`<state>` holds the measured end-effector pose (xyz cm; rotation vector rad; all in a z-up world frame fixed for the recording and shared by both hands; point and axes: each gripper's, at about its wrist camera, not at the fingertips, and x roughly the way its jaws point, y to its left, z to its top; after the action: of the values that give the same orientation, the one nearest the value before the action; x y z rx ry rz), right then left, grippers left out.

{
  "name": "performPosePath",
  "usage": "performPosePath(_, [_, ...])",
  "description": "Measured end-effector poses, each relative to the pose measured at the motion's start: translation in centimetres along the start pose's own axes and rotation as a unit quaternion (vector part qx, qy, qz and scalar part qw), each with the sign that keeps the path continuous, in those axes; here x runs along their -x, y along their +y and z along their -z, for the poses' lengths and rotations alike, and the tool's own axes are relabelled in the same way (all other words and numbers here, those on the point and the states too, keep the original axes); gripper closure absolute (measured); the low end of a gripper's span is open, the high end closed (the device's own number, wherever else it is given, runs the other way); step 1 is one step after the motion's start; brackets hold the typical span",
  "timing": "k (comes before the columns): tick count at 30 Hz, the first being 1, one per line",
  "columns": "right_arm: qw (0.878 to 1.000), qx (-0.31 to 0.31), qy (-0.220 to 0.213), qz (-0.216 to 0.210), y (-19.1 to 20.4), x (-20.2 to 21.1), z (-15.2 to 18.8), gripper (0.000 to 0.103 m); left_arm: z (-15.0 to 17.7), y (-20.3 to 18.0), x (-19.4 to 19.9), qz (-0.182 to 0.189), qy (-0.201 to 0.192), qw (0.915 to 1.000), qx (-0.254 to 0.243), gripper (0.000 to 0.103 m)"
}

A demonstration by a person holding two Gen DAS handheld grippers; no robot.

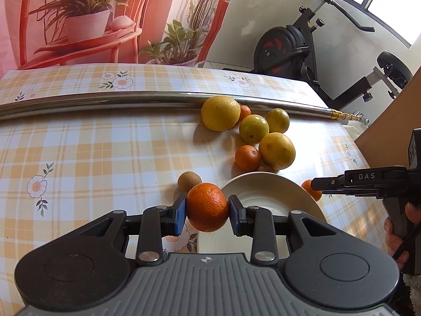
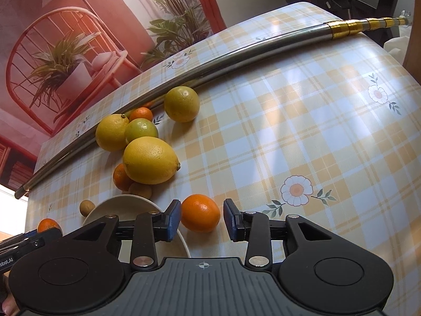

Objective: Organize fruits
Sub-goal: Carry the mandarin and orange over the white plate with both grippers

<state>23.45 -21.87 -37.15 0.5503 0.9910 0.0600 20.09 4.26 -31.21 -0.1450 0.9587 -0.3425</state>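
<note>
Fruits lie clustered on my checked tablecloth, beside a long metal pole.

Largest first, I see the smooth plaid cloth with printed daisies, then the shiny steel pole with gold bands at one end, then a round, glossy cream plate. Beyond the plate sit dimpled yellow lemons, rounded and oval, with small orange mandarins among them and a dull brown fruit just beside the plate. My left gripper pinches a rough-skinned orange, both blue pads pressed to its sides, next to the plate's rim. My right gripper straddles a smooth mandarin resting on the cloth right of the plate; the left pad touches it, the right pad stands slightly clear.
</note>
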Motion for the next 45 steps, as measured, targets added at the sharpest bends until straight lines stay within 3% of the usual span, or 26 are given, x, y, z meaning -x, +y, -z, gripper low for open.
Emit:
performPosePath(11, [0.999,-0.025,0.033,-0.014,-0.3,-1.8,-0.6,0.068,0.8,0.1,0.1,0.005,0.01,0.9999,-0.003,0.068])
performPosePath(21, [0.999,-0.033,0.013,-0.019,-0.7,0.0,0.1,0.069,1.6,-0.1,0.0,0.014,0.019,0.9997,-0.006,0.068])
performPosePath(34, [0.998,0.056,-0.002,-0.024,2.8,3.2,1.2,0.069,2.6,-1.2,-1.0,0.001,0.031,0.9986,-0.044,0.068])
performPosePath(45, [0.992,0.106,0.061,-0.02,5.5,1.1,2.1,0.069,2.7,-1.8,-1.5,-0.015,0.036,0.9966,-0.072,0.068])
